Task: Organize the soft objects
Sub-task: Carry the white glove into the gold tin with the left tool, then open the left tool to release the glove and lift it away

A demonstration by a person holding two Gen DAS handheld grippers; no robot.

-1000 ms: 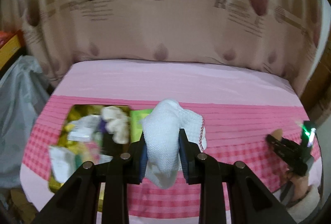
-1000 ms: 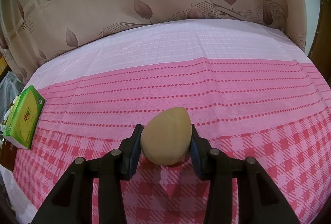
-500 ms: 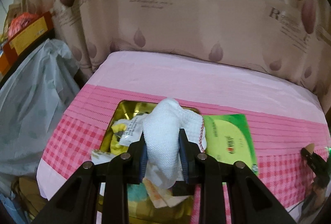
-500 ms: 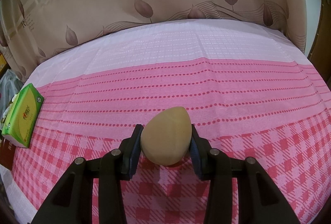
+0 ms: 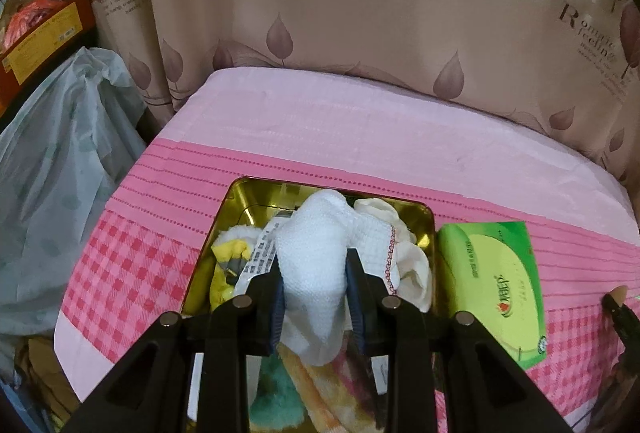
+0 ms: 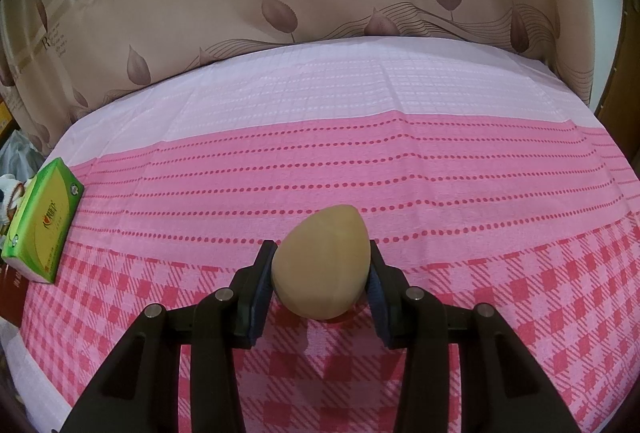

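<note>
Left gripper [image 5: 315,283] swung over the gold tin [image 5: 256,193], fingers pinching white cloth [image 5: 316,257]; right gripper [image 6: 322,270] idle, pinching sponge [image 6: 322,267] — drop looks next.

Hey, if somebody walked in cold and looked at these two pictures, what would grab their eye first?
Probably the white waffle-weave cloth pinched in the left gripper, held over a gold tin already stuffed with soft items. Next, the tan egg-shaped sponge clamped in the right gripper above the pink checked tablecloth. A bright green tissue pack lies just right of the tin.
</note>
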